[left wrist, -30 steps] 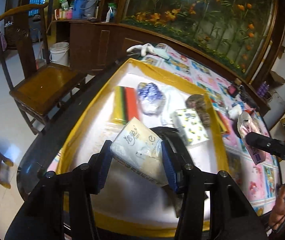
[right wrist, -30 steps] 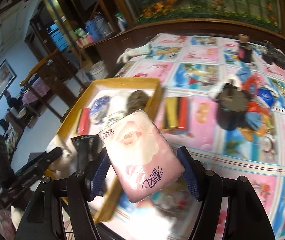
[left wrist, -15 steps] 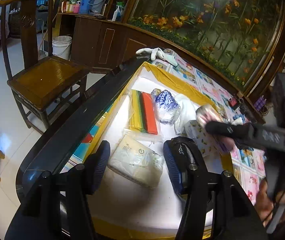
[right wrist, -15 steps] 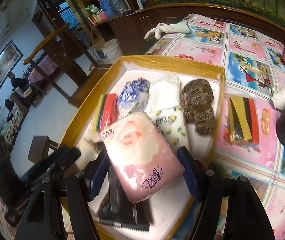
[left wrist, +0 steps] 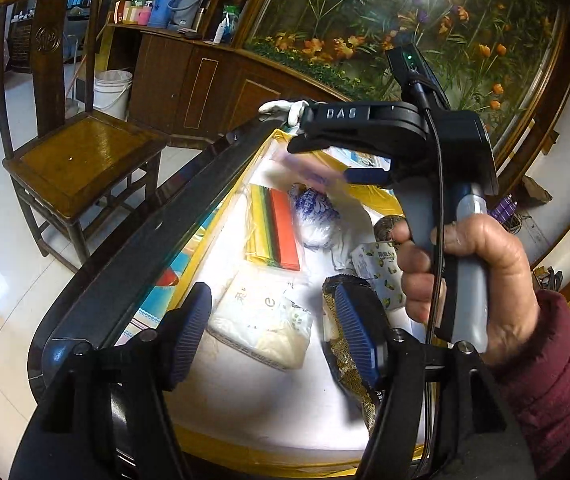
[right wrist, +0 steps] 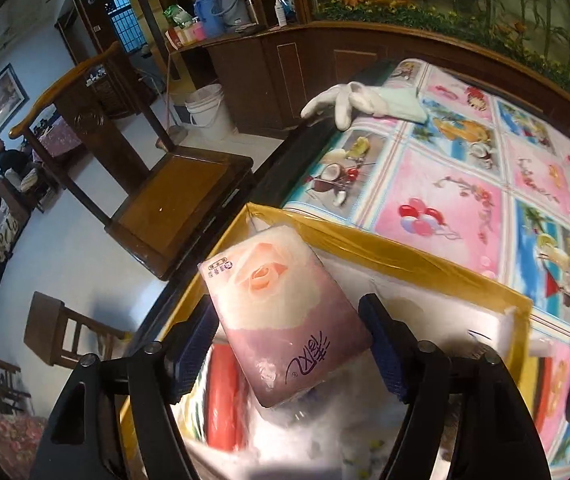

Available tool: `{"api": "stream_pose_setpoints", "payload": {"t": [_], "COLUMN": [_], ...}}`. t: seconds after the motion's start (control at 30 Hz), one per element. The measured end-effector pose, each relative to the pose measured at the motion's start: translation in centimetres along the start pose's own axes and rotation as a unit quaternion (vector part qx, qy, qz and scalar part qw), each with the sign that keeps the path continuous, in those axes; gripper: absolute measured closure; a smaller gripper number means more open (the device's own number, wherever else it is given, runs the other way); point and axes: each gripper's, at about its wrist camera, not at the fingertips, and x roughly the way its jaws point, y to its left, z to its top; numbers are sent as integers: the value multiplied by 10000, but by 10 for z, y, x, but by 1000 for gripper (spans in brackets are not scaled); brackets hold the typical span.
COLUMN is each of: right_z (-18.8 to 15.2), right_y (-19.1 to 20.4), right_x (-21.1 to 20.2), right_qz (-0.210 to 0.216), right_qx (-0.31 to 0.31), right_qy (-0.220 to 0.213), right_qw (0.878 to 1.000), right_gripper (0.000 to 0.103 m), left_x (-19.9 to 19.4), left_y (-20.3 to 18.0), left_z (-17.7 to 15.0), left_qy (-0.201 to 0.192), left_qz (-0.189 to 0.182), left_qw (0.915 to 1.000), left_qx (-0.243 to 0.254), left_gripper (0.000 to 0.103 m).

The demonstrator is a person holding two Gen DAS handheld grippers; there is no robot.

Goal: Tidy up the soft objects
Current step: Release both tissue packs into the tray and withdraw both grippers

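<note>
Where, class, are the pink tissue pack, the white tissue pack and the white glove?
pink tissue pack (right wrist: 285, 316): right wrist view, middle of its printed face.
white tissue pack (left wrist: 263, 316): left wrist view, middle of its top.
white glove (right wrist: 345, 100): right wrist view, on the palm.

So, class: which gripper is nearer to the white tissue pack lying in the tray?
Left. The left gripper is open right over the white tissue pack, one finger on each side. The right gripper is farther off, above the tray's far end, holding a pink tissue pack.
</note>
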Motion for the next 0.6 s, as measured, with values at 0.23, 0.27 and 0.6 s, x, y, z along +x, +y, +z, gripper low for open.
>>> {"api": "stream_pose_setpoints", "payload": {"t": [0.23,0.27,0.6], "right_z": [-6,-12,-94], "right_y": [-10,-13,-57], "right_x": [-9,-17,-95], "right_qz": [-23,-30,-248], "right_qx": [31,25,32], "right_qy": [-222,-290,-908], "right_qw": [9997,9996,9956], "right_gripper": [18,18,16], "left_x": [-5,-8,-24], "left_y": [-13,-17,-60], "left_z": [-1,-2,-14], "left_qy": [-113,-172,-438], "left_qz": [215,272,779], "left_qw": [9995,9991,9918], "left_qx": [188,260,909], "left_gripper": [38,38,38]}}
